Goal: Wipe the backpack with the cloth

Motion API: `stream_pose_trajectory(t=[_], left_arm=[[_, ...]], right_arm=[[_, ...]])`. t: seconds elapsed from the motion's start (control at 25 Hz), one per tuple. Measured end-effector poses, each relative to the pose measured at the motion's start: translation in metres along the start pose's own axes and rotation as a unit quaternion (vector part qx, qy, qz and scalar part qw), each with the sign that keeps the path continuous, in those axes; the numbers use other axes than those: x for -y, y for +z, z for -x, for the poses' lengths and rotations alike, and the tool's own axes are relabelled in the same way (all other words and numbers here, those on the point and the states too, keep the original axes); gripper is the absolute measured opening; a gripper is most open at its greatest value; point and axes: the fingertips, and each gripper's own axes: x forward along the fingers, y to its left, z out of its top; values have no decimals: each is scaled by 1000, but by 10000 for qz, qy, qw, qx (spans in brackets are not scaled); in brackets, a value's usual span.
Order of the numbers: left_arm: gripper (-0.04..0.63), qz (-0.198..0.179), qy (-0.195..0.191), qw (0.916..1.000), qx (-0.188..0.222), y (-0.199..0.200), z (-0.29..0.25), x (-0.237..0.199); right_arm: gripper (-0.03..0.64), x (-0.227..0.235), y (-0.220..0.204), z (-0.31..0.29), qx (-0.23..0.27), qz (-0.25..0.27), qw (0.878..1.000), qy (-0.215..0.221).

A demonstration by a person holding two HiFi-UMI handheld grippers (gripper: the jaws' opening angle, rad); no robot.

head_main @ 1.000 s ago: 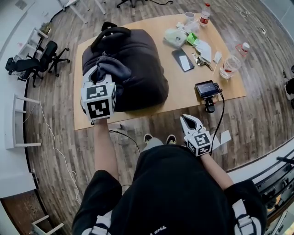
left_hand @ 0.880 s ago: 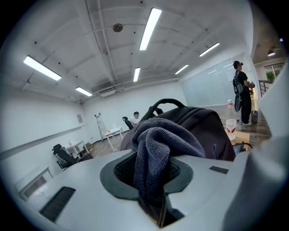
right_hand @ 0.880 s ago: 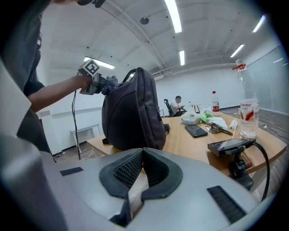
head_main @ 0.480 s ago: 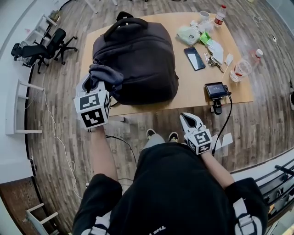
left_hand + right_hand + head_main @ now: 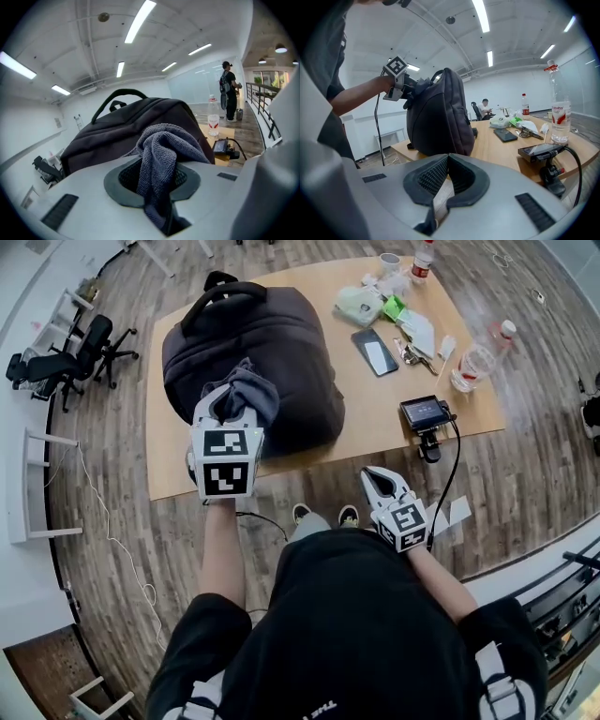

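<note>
Table (image 5: 398, 423): cloth (image 5: 246, 392) shifted across backpack (image 5: 258, 329)

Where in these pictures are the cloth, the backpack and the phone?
cloth (image 5: 161, 154), left gripper view, on the bunched fold above the jaws
backpack (image 5: 272, 343), head view, on its dark upper panel
phone (image 5: 373, 351), head view, on its middle

A wooden table (image 5: 375, 418) stands on a plank floor (image 5: 122, 549). On its right half lie a dark phone (image 5: 373, 352), keys (image 5: 410, 354) just beside it, a green packet (image 5: 394, 307) and a clear bottle (image 5: 473, 362) (upright, with a red label). A small screen (image 5: 424, 414) on a stand sits at the near edge. Black office chairs (image 5: 70, 357) stand off to the left.
</note>
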Motion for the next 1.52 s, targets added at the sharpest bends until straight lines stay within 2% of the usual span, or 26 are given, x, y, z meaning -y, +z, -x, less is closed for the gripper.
stream_pose_trajectory(t=[0.2,0.36,0.44,0.52,0.6,0.68,0.76,0.88,1.2,1.52], left_arm=[[92,-17,-658,9972,356,34,-12,54],[92,-280,-866,9945,513,51,-16,87],[92,-239,-1007,9930,574,55,-13,95],[92,-87,-1381,9883,641,57,-9,111],[92,-166,-1688,9838,575,50,-10,134],[92,-334,-1779,9825,433,36,-15,149],[92,-340,-1735,9834,403,27,-15,150],[92,-136,-1640,9855,410,16,-9,138],[92,215,-817,9961,245,-22,11,72],[92,444,-185,9987,153,-43,23,26]], right_arm=[[9,15,0,14,62,-94,9996,-273],[9,24,-1,26,117,-176,9985,-515],[9,25,-1,30,135,-194,9981,-571],[9,25,-3,31,105,-177,9981,-575],[9,23,-5,31,71,-152,9983,-553],[9,20,-3,29,80,-132,9985,-524],[9,16,-2,28,73,-100,9987,-488],[9,14,-6,27,3,-62,9990,-444],[9,4,-9,15,-94,23,9997,-204],[9,-10,-5,3,-90,83,9999,91]])
